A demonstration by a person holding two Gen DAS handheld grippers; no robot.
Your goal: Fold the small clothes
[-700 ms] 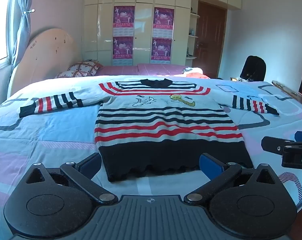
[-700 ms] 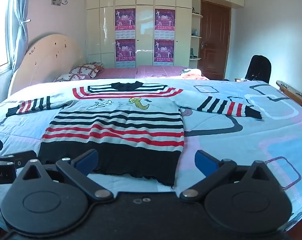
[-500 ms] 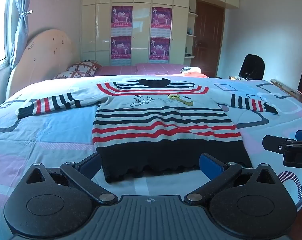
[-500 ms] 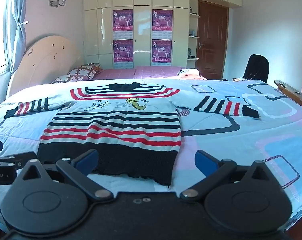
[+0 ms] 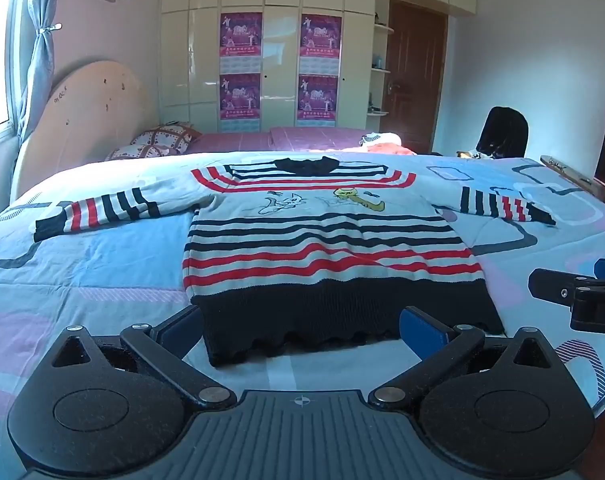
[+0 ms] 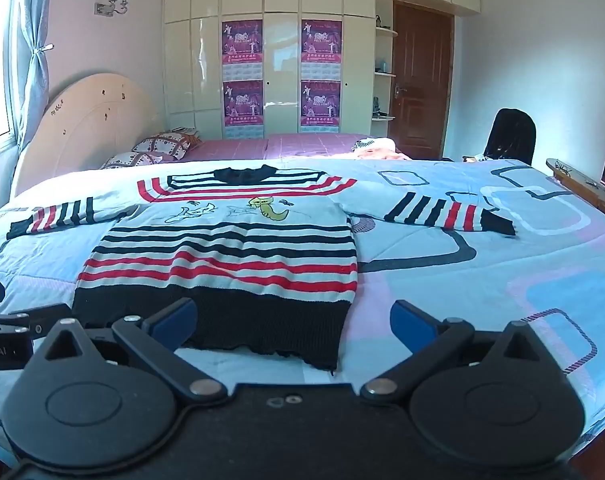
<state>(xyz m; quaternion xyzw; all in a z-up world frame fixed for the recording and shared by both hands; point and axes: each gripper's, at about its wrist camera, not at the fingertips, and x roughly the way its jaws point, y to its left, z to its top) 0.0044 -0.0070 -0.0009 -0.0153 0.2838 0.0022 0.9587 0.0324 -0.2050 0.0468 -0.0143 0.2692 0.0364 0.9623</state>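
Observation:
A small striped sweater (image 5: pixel 326 248) with red, black and white bands, a black hem and cartoon figures on the chest lies flat and face up on the bed, both sleeves spread out. It also shows in the right wrist view (image 6: pixel 230 256). My left gripper (image 5: pixel 302 330) is open and empty, hovering just in front of the black hem. My right gripper (image 6: pixel 292 322) is open and empty, in front of the hem's right corner. Each gripper shows at the edge of the other's view.
The bed has a light blue and pink patterned cover (image 5: pixel 102 264). Pillows (image 5: pixel 162 142) and a curved headboard (image 5: pixel 90 116) are at the far left. A black chair (image 6: pixel 510 132), a door and a wardrobe stand beyond the bed. A wooden ledge (image 6: pixel 582 184) runs along the right.
Both grippers have shifted slightly toward the sweater's hem and a little to the right. The sweater has not moved.

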